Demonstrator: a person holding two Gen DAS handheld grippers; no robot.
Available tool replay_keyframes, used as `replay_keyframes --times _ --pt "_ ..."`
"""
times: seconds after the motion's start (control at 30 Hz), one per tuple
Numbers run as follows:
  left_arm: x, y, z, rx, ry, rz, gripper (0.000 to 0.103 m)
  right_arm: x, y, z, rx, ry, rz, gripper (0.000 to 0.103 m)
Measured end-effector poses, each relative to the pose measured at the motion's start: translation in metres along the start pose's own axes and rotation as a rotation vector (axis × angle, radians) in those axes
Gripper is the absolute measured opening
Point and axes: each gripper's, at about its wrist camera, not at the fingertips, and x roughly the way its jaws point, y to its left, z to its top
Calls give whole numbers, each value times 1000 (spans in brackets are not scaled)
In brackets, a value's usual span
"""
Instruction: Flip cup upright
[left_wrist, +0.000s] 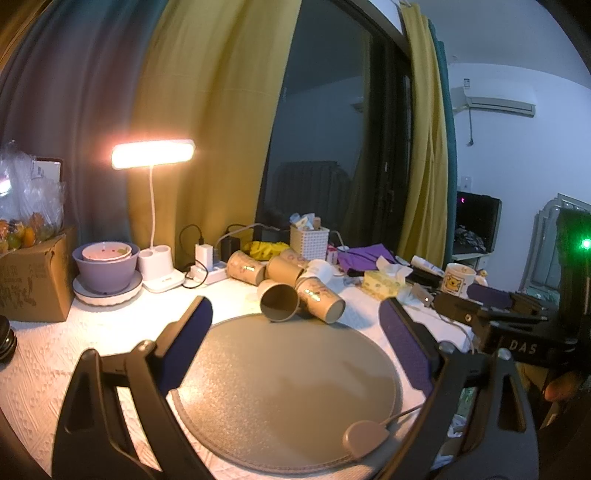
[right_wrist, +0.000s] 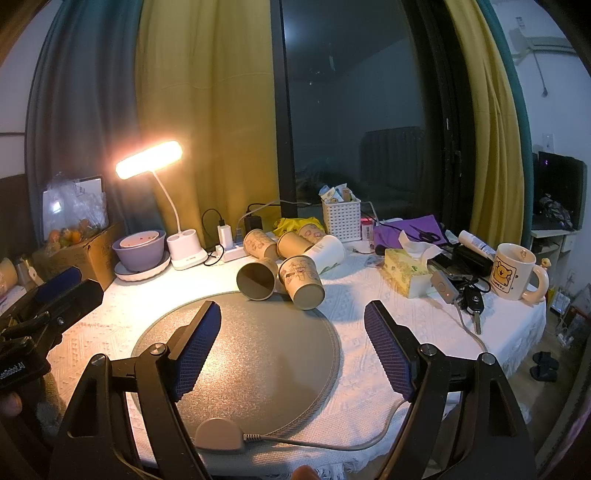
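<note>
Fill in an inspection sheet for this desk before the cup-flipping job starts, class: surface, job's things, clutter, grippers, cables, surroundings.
Surface: white textured tablecloth with a round grey mat in front.
Job's things: paper cups lying on their sides in a heap at the mat's far edge; none upright.
Clutter: bear mug, tissue box, white basket, purple bowl, cardboard box, keys.
Grippers: left gripper open, empty; right gripper open, empty; both above the mat.
Cables: grey cord with a puck-shaped end across the mat's near edge; chargers in a power strip.
Surroundings: lit desk lamp, yellow curtains, dark window.
</note>
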Motion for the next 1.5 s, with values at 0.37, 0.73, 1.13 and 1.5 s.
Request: replay_keyframes --times 0.37,0.73,1.13,1.5 --pt "0 0 0 -3 -5 -1 93 1 2 -1 -3 3 2 83" --pt "1 0 -1 -10 -6 -5 93 2 2 0 -4 1 0 83" --pt "22 -6 -7 -6 63 -31 93 8 -1 0 -3 8 1 83" --pt "105 -9 19 120 316 -104 93 68 -43 22 29 95 29 83"
